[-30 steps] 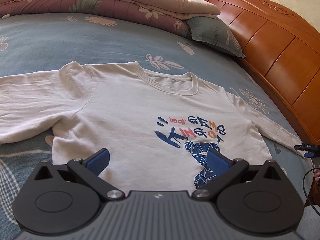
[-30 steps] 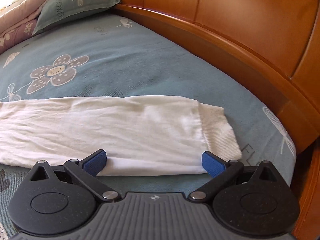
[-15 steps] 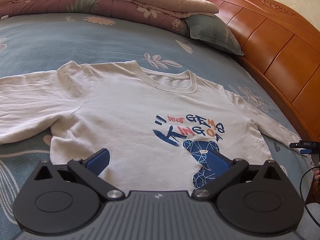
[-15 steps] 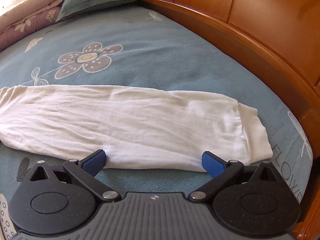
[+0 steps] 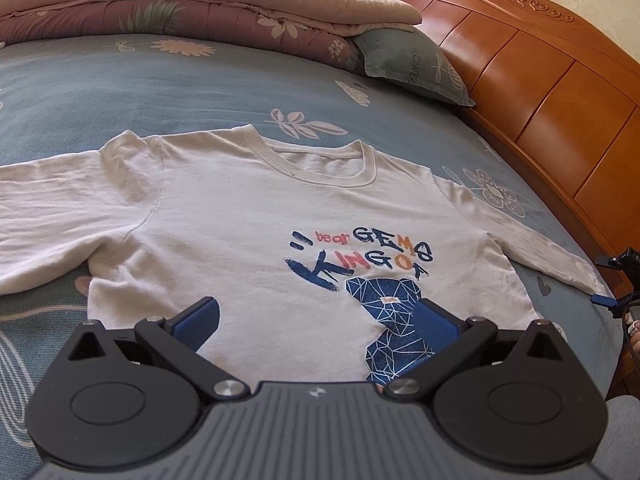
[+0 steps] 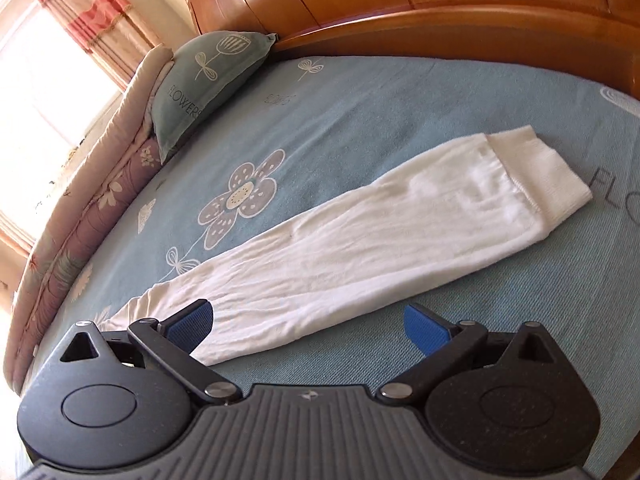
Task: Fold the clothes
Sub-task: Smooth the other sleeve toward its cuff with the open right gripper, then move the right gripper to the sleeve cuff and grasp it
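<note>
**Shirt flat on bed, both jaws apart**

A white shirt [image 5: 256, 232] was seen spread face-up on the bed [image 5: 168, 92], collar toward the pillow [image 5: 416, 68], sleeves stretched out to either side. The left gripper [image 5: 316, 320] was held over the shirt's lower part, its jaws wide apart with the printed chest between and beyond them; nothing was gripped. The right gripper [image 6: 308, 322] was held at one sleeve [image 6: 360, 236], jaws likewise apart: one pad [image 6: 190, 326] was seen over the sleeve's edge, the other over bare sheet, and the cuff [image 6: 548, 172] lay well ahead near the headboard [image 6: 440, 0].
</note>
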{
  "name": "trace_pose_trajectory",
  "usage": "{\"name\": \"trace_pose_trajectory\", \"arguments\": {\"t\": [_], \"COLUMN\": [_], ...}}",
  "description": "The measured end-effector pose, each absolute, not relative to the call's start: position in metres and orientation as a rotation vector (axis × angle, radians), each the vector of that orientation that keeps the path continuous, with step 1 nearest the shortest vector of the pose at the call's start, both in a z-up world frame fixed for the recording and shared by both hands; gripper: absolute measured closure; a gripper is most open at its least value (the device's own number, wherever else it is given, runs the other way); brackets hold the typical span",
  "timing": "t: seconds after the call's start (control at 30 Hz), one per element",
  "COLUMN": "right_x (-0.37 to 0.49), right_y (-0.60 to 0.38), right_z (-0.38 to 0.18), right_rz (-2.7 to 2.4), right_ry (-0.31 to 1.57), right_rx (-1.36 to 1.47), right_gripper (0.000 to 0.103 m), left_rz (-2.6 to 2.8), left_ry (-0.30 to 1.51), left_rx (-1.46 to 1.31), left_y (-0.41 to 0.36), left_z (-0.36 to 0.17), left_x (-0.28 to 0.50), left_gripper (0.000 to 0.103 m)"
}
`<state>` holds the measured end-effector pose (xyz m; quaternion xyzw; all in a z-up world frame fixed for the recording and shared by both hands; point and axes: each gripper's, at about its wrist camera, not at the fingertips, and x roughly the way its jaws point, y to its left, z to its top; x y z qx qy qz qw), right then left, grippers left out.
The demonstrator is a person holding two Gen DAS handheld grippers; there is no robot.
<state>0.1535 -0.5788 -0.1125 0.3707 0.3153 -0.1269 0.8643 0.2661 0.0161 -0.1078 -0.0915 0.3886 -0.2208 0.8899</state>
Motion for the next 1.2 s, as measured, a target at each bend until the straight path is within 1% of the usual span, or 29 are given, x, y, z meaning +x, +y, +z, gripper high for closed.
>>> {"name": "trace_pose_trajectory", "arguments": {"t": [0.1, 0.23, 0.4, 0.53, 0.63, 0.87, 0.97, 1.2], "right_x": [0.155, 0.168, 0.206, 0.226, 0.212, 0.155, 0.150, 0.152], "right_y": [-0.563, -0.525, -0.460, -0.431, -0.453, -0.536, -0.550, -0.573], "right_z": [-0.117, -0.110, -0.093, -0.098, -0.112, -0.140, -0.144, -0.149], "right_rz": [-0.233, -0.121, 0.071, 0.056, -0.073, -0.292, -0.354, -0.397], "right_ry": [0.658, 0.655, 0.654, 0.663, 0.634, 0.440, 0.379, 0.315], "right_rx": [0.789, 0.774, 0.754, 0.738, 0.788, 1.021, 1.003, 0.990], "right_gripper": [0.000, 0.000, 0.000, 0.000, 0.000, 0.000, 0.000, 0.000], "left_rz": [-0.458, -0.480, -0.495, -0.496, -0.495, -0.483, -0.483, -0.475], "left_ry": [0.815, 0.824, 0.823, 0.814, 0.810, 0.819, 0.820, 0.818], "left_rx": [-0.191, -0.175, -0.160, -0.168, -0.181, -0.185, -0.178, -0.187], "left_y": [0.015, 0.009, 0.004, 0.007, 0.010, 0.010, 0.009, 0.013], "left_z": [-0.110, -0.111, -0.110, -0.106, -0.105, -0.107, -0.108, -0.109], "left_x": [0.267, 0.265, 0.261, 0.259, 0.260, 0.262, 0.261, 0.262], "left_gripper": [0.001, 0.001, 0.001, 0.001, 0.001, 0.001, 0.001, 0.001]}}
